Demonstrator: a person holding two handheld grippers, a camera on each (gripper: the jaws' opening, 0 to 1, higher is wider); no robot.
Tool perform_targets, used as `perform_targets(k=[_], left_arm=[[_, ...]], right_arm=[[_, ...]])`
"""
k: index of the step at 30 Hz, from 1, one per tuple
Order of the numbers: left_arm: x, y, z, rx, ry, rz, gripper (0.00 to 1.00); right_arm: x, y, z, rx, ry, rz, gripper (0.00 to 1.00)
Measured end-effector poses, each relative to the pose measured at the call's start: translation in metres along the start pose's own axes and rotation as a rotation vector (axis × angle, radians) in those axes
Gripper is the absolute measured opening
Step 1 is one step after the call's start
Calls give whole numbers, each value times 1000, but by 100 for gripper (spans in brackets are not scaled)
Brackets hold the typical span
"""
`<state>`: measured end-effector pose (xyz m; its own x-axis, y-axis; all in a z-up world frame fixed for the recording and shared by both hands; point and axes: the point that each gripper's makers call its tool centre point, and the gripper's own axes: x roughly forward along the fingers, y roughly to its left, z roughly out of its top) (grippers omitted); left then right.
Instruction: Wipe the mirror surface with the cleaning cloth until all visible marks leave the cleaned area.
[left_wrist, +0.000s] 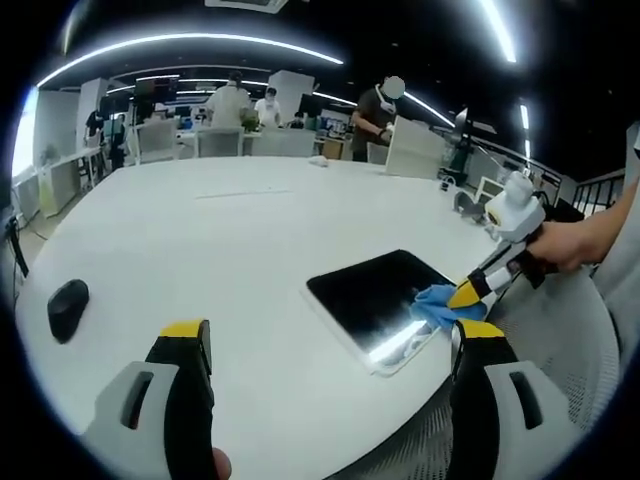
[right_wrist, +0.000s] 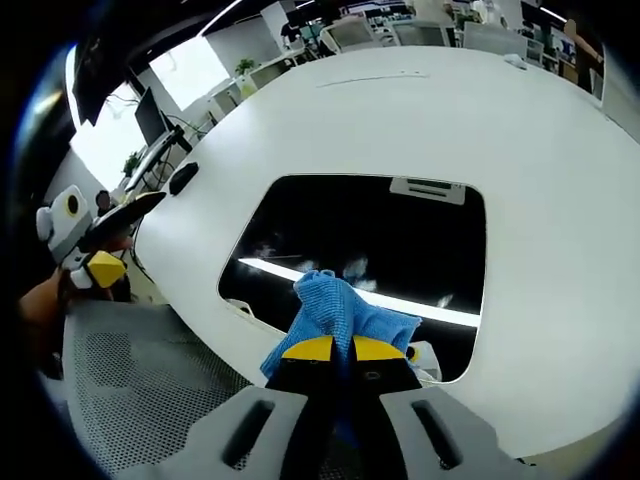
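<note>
1. White table (left_wrist: 250, 260) is stretching across an open office, with people standing at desks far behind it in the left gripper view.
2. At the far left of that view a dark computer mouse (left_wrist: 67, 305) is lying on the table, well apart from everything else.
3. Left gripper (left_wrist: 330, 345) is hovering over the near table edge, its yellow-tipped jaws standing wide apart and gripping nothing.
4. Right of centre, the mirror (left_wrist: 375, 295) is lying flat on the table near the edge, reflecting a ceiling light strip.
5. Blue cloth (left_wrist: 437, 305) is resting on the mirror's near right corner.
6. Right gripper (left_wrist: 470, 295) is reaching in from the right, held by a hand (left_wrist: 565, 243); its jaws are pinching the cloth.
7. In the right gripper view, the cloth (right_wrist: 340, 315) is bunching against the mirror (right_wrist: 380, 235) by its near edge.
</note>
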<state>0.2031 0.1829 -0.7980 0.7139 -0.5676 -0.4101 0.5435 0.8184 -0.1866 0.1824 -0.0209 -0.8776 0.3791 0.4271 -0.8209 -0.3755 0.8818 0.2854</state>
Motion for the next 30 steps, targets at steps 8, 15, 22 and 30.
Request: perform_targets(k=[8, 15, 22, 30], left_arm=[[-1, -2, 0, 16, 8, 0, 99], [-3, -4, 1, 19, 12, 6, 99], [-5, -4, -1, 23, 16, 9, 99], [-5, -8, -1, 27, 20, 3, 99]], right_arm=[[-2, -9, 0, 12, 1, 3, 0], [-5, -21, -2, -22, -1, 7, 0], [-12, -32, -5, 3, 4, -12, 0], [-20, -47, -8, 28, 5, -39, 0]])
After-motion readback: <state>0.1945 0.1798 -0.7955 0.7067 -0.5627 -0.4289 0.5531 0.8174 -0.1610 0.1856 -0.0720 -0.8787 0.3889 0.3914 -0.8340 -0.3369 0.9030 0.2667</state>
